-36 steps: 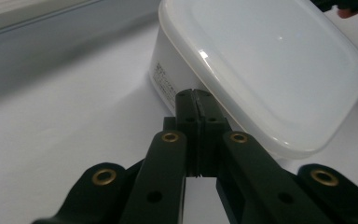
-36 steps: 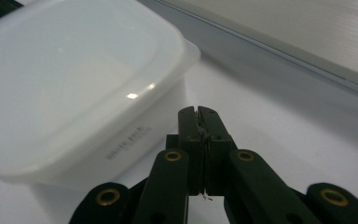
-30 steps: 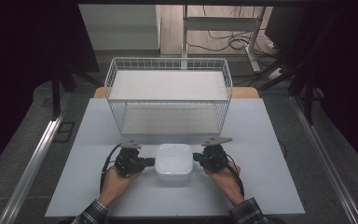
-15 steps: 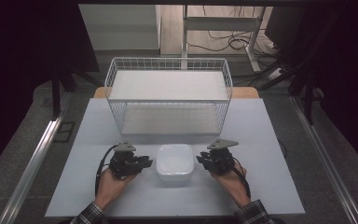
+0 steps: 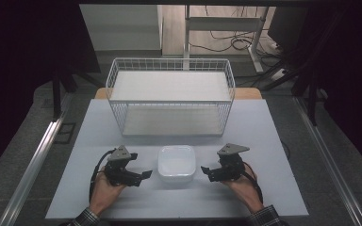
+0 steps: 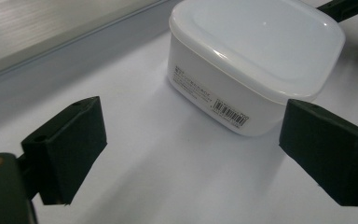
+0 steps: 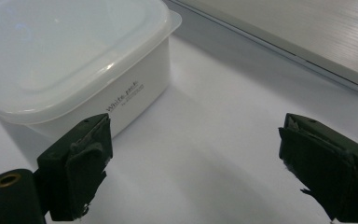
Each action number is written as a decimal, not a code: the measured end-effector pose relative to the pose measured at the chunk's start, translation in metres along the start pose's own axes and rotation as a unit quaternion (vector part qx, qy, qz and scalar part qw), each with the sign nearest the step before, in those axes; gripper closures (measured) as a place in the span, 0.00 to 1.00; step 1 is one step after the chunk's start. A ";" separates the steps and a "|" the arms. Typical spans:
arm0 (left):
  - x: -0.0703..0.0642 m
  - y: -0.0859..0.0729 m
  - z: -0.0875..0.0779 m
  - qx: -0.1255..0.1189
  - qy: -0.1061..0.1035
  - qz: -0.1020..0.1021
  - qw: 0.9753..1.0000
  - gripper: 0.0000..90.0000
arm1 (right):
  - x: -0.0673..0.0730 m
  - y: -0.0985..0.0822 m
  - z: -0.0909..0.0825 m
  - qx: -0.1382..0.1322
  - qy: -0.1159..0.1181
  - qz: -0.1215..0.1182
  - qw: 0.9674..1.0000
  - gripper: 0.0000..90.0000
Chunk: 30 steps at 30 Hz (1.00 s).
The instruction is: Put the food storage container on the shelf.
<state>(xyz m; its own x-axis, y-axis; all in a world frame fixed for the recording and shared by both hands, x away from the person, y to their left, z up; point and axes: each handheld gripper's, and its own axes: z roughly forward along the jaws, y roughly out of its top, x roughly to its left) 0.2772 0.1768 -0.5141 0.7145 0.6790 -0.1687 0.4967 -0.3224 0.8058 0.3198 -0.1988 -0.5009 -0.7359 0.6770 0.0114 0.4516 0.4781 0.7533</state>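
Box (image 5: 176,163), white with a lid on, on the pale counter (image 5: 264,127), near the front edge and midway between both tools. Sits free, touched by nothing, bare counter on every side. Barcode label toward the left gripper view (image 6: 256,60); printed side toward the right gripper view (image 7: 74,65). Left gripper (image 5: 145,174) just beside the box's left side, apart from it; jaws spread wide, just been opening, nothing between them. Right gripper (image 5: 204,169) just beside the right side, likewise apart; jaws spread, just been opening, holding nothing. Behind the box, across a strip of open counter, a white wire basket (image 5: 170,96). Grey floor beyond the counter edges.
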 end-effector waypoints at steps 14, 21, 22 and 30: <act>0.002 0.005 -0.003 -0.026 0.013 0.000 1.000 0.02 | -0.001 0.006 -0.001 -0.013 0.003 -0.011 1.000 0.06; 0.000 0.019 -0.002 -0.005 -0.002 -0.009 1.000 0.01 | 0.002 0.017 -0.002 -0.033 0.021 0.008 0.999 0.06; -0.001 0.021 -0.001 -0.001 -0.003 -0.007 1.000 0.01 | 0.003 0.019 -0.002 -0.035 0.025 0.010 0.999 0.06; -0.004 0.033 0.011 0.006 -0.036 -0.023 0.999 0.03 | 0.014 0.034 0.003 -0.028 0.029 0.012 0.999 0.04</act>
<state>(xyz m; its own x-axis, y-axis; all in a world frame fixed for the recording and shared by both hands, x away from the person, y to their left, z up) 0.2963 0.1563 -0.4928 0.7247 0.6438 -0.2456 0.5346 -0.3005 0.7899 0.3263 -0.1716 -0.4774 -0.7545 0.6529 0.0662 0.4406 0.4292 0.7885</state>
